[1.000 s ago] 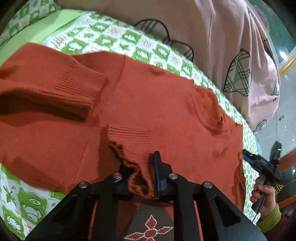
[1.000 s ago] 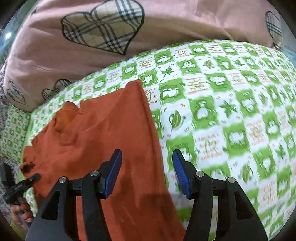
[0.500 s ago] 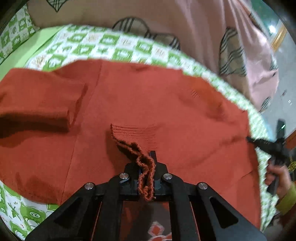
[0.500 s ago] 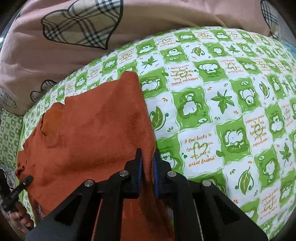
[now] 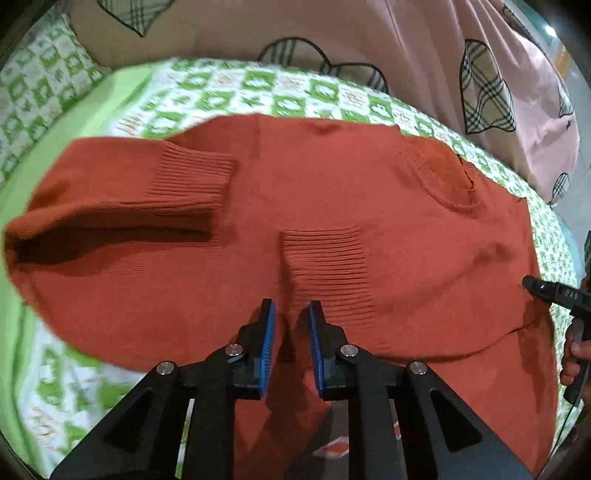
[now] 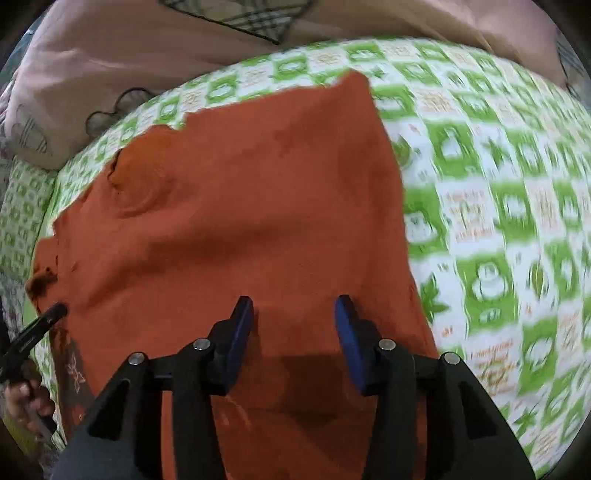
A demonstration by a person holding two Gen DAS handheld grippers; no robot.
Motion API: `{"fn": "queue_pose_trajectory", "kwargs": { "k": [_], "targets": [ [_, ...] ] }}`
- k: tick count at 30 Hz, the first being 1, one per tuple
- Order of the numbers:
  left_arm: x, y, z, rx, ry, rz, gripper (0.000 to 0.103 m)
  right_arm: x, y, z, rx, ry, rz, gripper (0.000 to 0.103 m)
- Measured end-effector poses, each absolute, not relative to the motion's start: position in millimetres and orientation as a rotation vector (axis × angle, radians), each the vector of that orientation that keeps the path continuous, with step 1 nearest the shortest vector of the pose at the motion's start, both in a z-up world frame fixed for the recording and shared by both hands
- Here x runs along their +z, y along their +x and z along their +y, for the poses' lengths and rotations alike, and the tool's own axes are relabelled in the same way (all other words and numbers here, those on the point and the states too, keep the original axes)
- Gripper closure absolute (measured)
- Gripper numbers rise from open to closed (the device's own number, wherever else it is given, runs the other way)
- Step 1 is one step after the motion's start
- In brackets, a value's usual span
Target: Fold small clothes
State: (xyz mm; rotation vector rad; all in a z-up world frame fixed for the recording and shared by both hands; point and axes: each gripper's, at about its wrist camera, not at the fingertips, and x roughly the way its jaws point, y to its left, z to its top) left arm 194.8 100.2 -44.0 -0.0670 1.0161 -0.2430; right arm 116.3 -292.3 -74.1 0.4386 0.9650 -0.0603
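Left gripper [image 5: 290, 308]: jaws parted narrowly, nothing between the blue pads, hovering just above the rust-orange sweater [image 5: 332, 184], tips right at the near edge of a ribbed cuff [image 5: 327, 269] that lies flat on the sweater body. Right gripper [image 6: 293, 306]: jaws wide apart, holding nothing, over the sweater's near portion, with the sweater's right edge just beside its right pad. Sweater lies spread on the bed, on the green-and-white checked sheet [image 6: 498, 221]. In the left wrist view a second sleeve [image 5: 129, 188] is folded across the body to the left, its ribbed end pointing toward the middle, with shadow under its near side. Ribbed neckline [image 5: 443, 177] sits farther out to the right, towards the sweater's far edge. In the same view the right gripper's tip and the holding hand [image 5: 576, 350] show at the far right edge, touching or just over the sweater's right side; cannot tell which. In the right wrist view the left gripper's tip shows at the lower left by the sweater's edge. Beyond the sweater: sheet, then a pink quilt [image 5: 406, 33] with plaid heart patches bunched along the far side. Right wrist view is motion-blurred.
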Motion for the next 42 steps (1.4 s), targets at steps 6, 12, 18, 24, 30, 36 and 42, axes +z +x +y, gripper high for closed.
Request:
{"fn": "queue_pose_trajectory", "kwargs": {
  "k": [6, 12, 18, 24, 30, 36, 42],
  "targets": [
    [-13.7, 191.8, 131.0, -0.144, 0.024, 0.936, 0.040, -51.4, 99.4, -279.8, 0.019, 0.457, 0.928, 0.055],
    [-4.4, 216.3, 148.8, -0.093, 0.144, 0.899, 0.025, -42.0, 98.7, -245.3, 0.103, 0.468, 0.922, 0.053],
    [-14.5, 236.3, 138.3, -0.169, 0.373, 0.902, 0.024, -46.5, 100.1, -227.2, 0.139, 0.468, 0.952, 0.053],
    [-44.8, 256.6, 134.7, -0.197, 0.546, 0.958, 0.026, -47.8, 100.6, -222.8, 0.136, 0.486, 0.957, 0.053],
    [-38.1, 269.0, 141.5, -0.266, 0.369, 1.011, 0.097, -44.3, 100.6, -216.0, 0.142, 0.482, 0.948, 0.053],
    [17.3, 244.5, 125.4, -0.378, 0.033, 0.929, 0.099, -37.4, 94.5, -213.5, 0.167, 0.489, 0.916, 0.053],
    [55.4, 214.9, 42.3, -0.585, -0.150, 0.838, 0.099, -35.0, 85.4, -229.6, 0.155, 0.534, 0.885, 0.053]
  ]
}}
